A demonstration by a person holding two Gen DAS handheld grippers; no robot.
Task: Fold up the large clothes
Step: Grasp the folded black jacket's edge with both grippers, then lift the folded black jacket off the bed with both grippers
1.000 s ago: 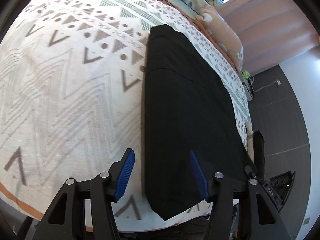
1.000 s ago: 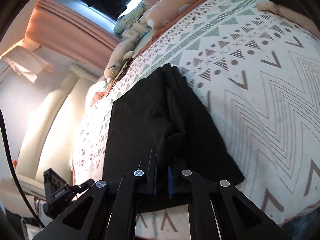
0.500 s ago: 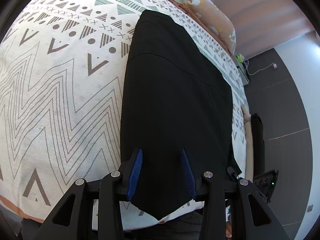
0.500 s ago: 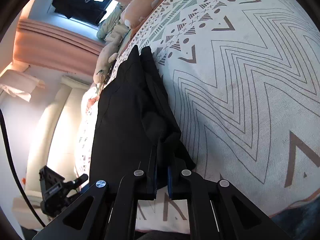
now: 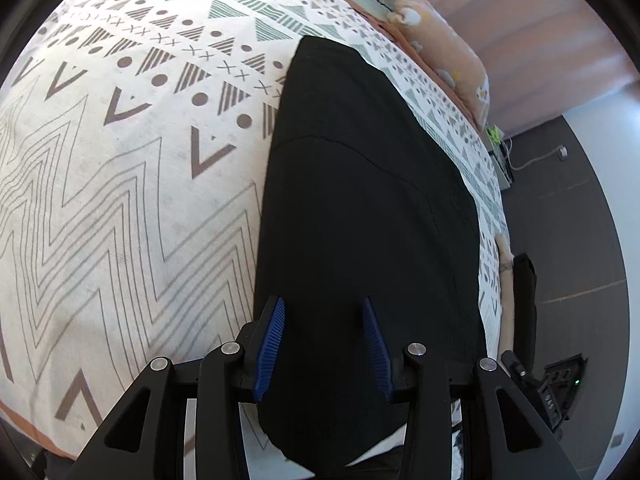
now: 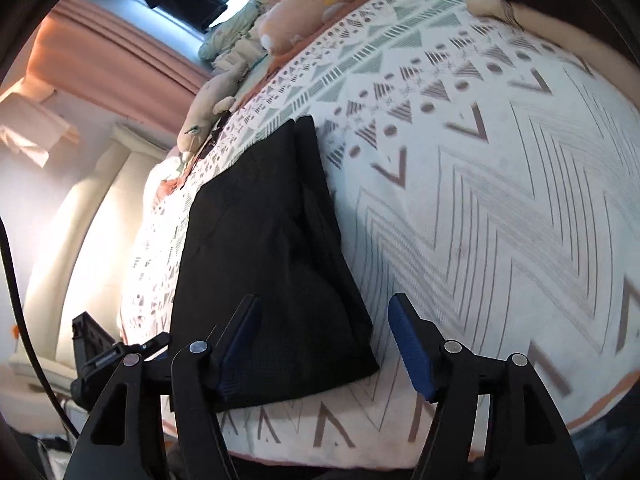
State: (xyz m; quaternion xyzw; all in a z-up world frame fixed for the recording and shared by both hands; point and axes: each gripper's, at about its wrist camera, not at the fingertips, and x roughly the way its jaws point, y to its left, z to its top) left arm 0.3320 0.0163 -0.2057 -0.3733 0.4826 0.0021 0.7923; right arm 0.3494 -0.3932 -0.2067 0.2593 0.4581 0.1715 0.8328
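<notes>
Lying flat along the near edge of a bed (image 5: 120,184), a black garment (image 5: 360,208) is folded into 1 long narrow panel that runs away from me toward pillows (image 5: 448,52) at the far end. The bedspread is white with grey zigzags, triangles and dots.

My left gripper (image 5: 324,340) hovers over the near end of the garment, its 2 blue fingers (image 5: 272,344) parted with black cloth showing between them; they have just narrowed somewhat, yet the pads do not press on the fabric.

My right gripper (image 6: 324,344) sits at the garment's near right corner, fingers (image 6: 410,348) spread wide (they have just been opening). The corner of the cloth (image 6: 280,248) lies loose on the bed between them, released. A soft toy (image 6: 208,116) rests near the far side of the bed.
</notes>
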